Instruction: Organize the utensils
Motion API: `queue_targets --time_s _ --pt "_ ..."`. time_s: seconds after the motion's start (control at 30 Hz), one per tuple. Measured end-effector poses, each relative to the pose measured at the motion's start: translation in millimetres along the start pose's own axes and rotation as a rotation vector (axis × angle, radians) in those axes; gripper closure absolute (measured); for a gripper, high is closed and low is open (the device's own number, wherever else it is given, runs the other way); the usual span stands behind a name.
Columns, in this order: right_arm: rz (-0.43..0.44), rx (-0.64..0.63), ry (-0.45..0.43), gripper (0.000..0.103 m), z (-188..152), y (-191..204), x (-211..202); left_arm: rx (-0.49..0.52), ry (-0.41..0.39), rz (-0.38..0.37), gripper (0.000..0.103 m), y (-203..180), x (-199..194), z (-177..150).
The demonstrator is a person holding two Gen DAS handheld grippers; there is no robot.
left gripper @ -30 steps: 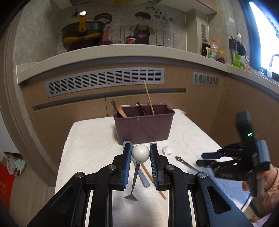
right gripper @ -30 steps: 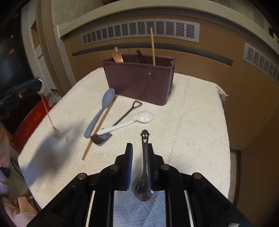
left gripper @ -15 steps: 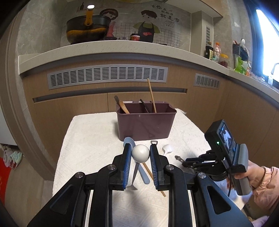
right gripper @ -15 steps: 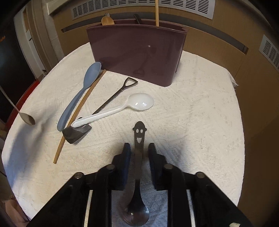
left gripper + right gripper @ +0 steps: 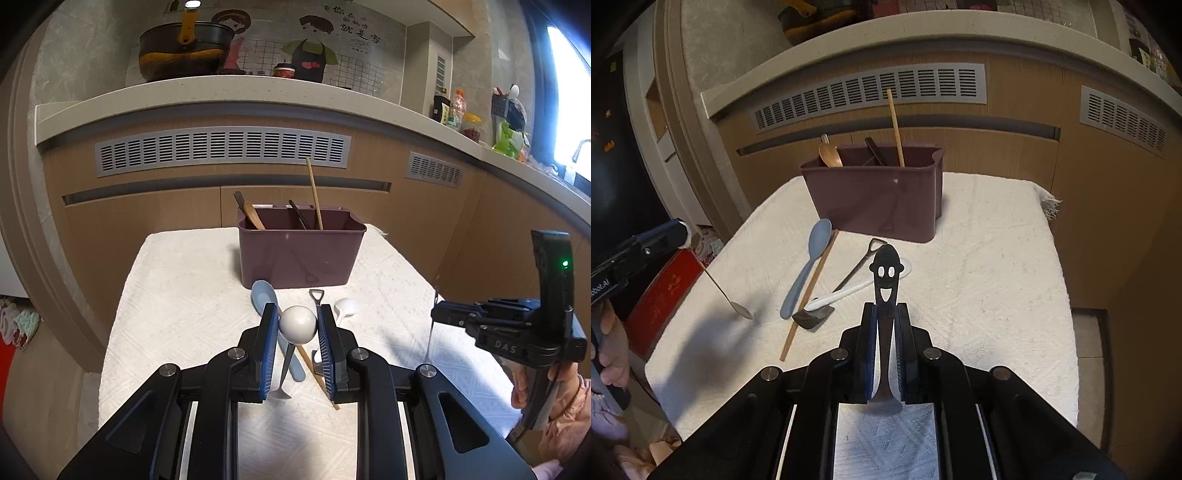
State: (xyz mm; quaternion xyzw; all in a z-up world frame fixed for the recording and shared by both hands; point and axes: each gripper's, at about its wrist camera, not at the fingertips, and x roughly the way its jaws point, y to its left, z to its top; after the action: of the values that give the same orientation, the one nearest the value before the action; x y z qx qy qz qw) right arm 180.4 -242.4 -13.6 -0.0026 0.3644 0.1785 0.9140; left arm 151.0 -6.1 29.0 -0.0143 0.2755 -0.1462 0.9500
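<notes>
Holding the ball-topped spoon [image 5: 297, 320] by its white knob, my left gripper [image 5: 297, 325] has its blue pads [image 5: 270, 341] pressed against the ball, and the thin metal stem hangs down so the small bowl hovers above the white towel [image 5: 177, 295]. Seen from my right wrist, that same spoon [image 5: 718, 290] dangles at the left edge, clear of the cloth.

Just right of it on the towel lie the loose utensils in a cluster: a grey-blue plastic spoon [image 5: 809, 267], a single wooden chopstick [image 5: 809, 291] touching along its side, then a small black shovel-shaped spoon [image 5: 846, 282] with a white plastic spoon [image 5: 842, 293] crossing over it. Behind them, near the far edge of the towel, stands the maroon utensil bin [image 5: 301, 251]. A wooden spoon [image 5: 253, 216] leans at its left end, a black utensil [image 5: 299, 214] sits near the middle, and another chopstick [image 5: 314, 192] stands tall to the right of that one.

Further right, my right gripper [image 5: 885, 319] is clamped tight on the black smiley-face spoon [image 5: 885, 273]. Its jaws have just closed onto the handle; the grinning head sticks out forward past the fingertips and the bowl [image 5: 884, 400] sits back between the fingers, lifted off the towel. In the left wrist view this gripper [image 5: 437, 315] appears at the right, gripped by my hand [image 5: 554, 417], with the spoon hanging below its tips as a thin dark line.
</notes>
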Motion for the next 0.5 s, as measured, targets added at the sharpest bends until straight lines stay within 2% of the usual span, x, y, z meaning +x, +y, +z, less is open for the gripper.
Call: queue_targets --time_s 0.03,0.07,0.27,0.37,0.43,0.5 --pt "0.003 -0.004 -0.011 0.096 1 2 -4 0.001 0.0 0.001 0.08 -1 0 0" --pt "0.003 -0.006 -0.016 0.101 2 3 -7 0.0 0.0 0.002 0.08 -1 0 0" --pt "-0.009 -0.053 -0.052 0.101 7 11 -20 -0.004 0.002 0.003 0.08 -1 -1 0" --pt "-0.06 -0.063 -0.036 0.1 6 6 -17 -0.008 0.006 0.006 0.08 0 0 0" --pt "-0.093 -0.033 -0.016 0.095 5 -7 -12 -0.013 0.01 0.01 0.08 1 0 0" --pt "-0.131 0.008 0.007 0.08 2 -24 -7 -0.021 0.014 0.005 0.08 3 2 -1"
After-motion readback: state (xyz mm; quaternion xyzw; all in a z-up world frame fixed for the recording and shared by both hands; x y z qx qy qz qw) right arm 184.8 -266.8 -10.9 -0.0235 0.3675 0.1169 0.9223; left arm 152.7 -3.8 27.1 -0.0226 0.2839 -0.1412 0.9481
